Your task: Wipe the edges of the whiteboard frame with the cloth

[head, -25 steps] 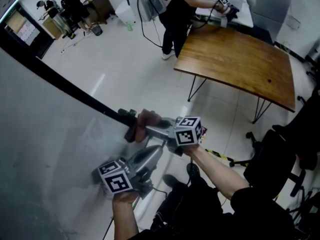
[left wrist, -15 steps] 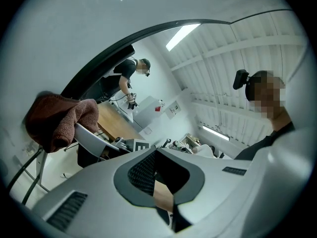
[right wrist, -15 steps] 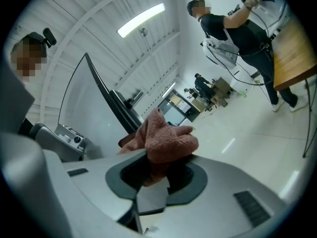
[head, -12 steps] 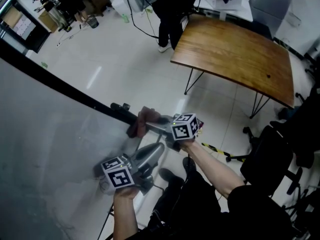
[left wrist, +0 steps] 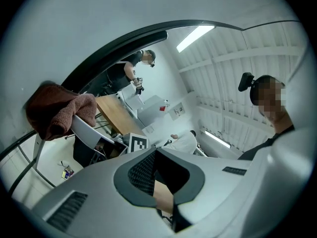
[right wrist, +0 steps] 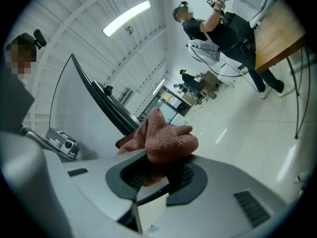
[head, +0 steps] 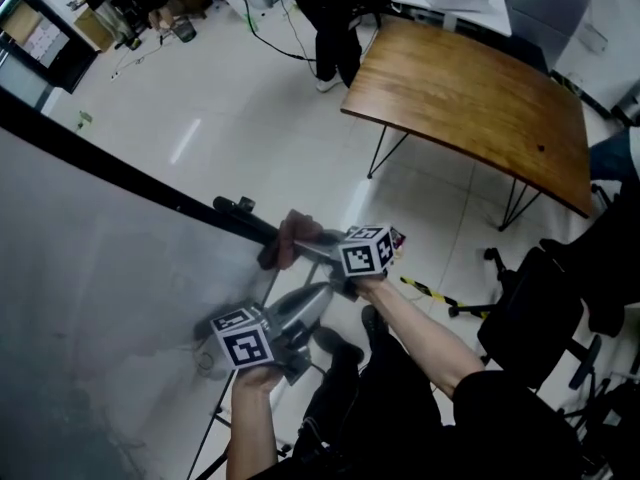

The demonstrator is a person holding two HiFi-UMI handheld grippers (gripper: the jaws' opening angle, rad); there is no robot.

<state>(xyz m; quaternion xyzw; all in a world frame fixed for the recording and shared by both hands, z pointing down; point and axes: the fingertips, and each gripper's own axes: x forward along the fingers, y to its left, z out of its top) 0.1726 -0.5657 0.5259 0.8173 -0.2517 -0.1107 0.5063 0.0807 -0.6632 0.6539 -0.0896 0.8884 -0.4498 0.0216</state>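
Clamping the cloth [right wrist: 166, 138], the right gripper's [right wrist: 157, 176] jaws press it against the dark frame [right wrist: 109, 108] along the whiteboard's [head: 90, 268] edge. The left gripper [left wrist: 154, 155], just beside the right one, has its jaws closed together on nothing, pointing along the board. A wooden table [head: 470, 98] stands well beyond.

I see a wooden desk [head: 470, 98] on thin black legs, standing on the pale glossy floor [head: 250, 118]. A person in dark clothes [head: 335, 8] stands at its far corner. Nearer me is a black office chair [head: 545, 313], with a yellow-and-black striped strip [head: 425, 290] just beside it.
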